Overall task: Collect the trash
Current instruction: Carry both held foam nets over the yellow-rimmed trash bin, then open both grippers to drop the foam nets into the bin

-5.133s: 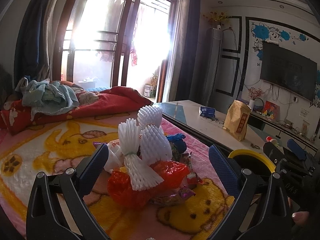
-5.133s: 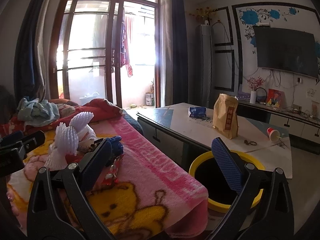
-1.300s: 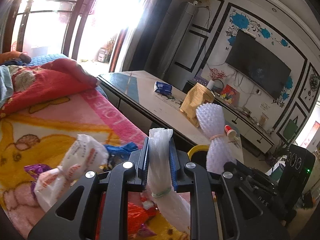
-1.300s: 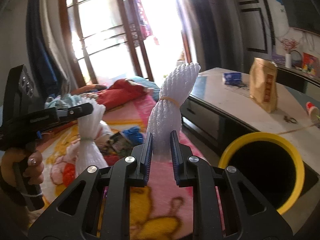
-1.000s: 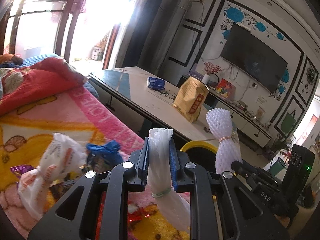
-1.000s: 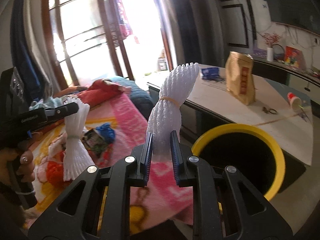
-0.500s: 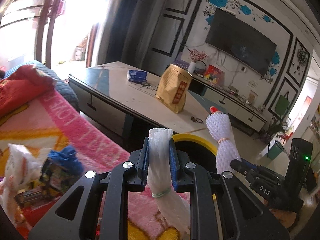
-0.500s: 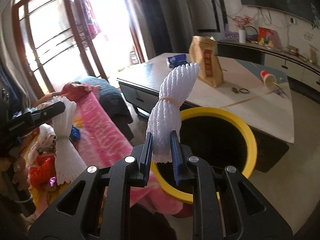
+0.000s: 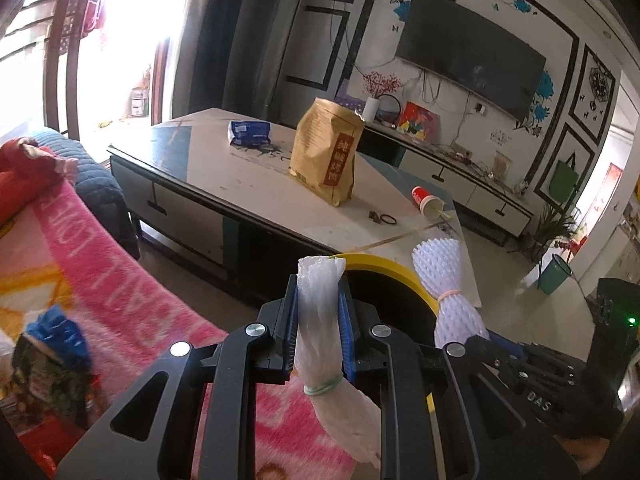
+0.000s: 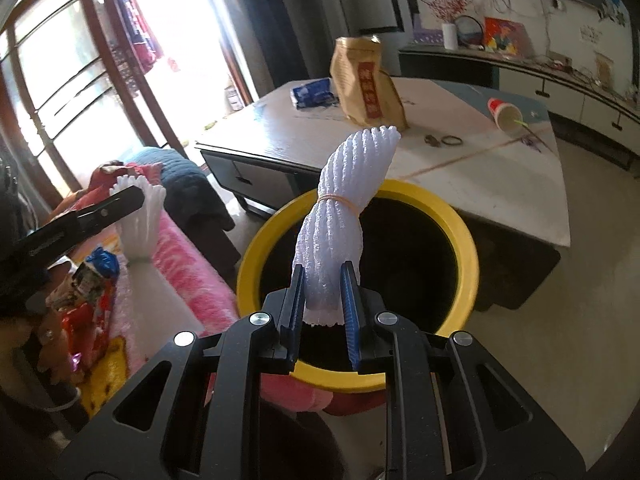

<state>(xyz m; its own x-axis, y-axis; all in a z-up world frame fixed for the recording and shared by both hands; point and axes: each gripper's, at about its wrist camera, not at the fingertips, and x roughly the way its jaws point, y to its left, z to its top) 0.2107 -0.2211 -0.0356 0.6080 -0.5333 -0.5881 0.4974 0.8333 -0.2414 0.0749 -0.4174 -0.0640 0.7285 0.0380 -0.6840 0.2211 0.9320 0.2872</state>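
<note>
Beside the blanket [image 10: 188, 284] stood the bin [image 10: 472, 256]; each gripper — left [image 9: 319, 320], right [image 10: 323, 292] — clamped a foam net [image 9: 320, 320] [image 10: 344, 200]. Released short of the rim, the left's could have dropped outside.

White foam net bundle [image 9: 320, 320], green band, clamped upright between left gripper [image 9: 319, 334] pads. Second white foam net bundle [image 10: 340, 216], orange band, pinched by right gripper [image 10: 323, 312], leaning over yellow-rimmed bin [image 10: 468, 264] just ahead.
</note>
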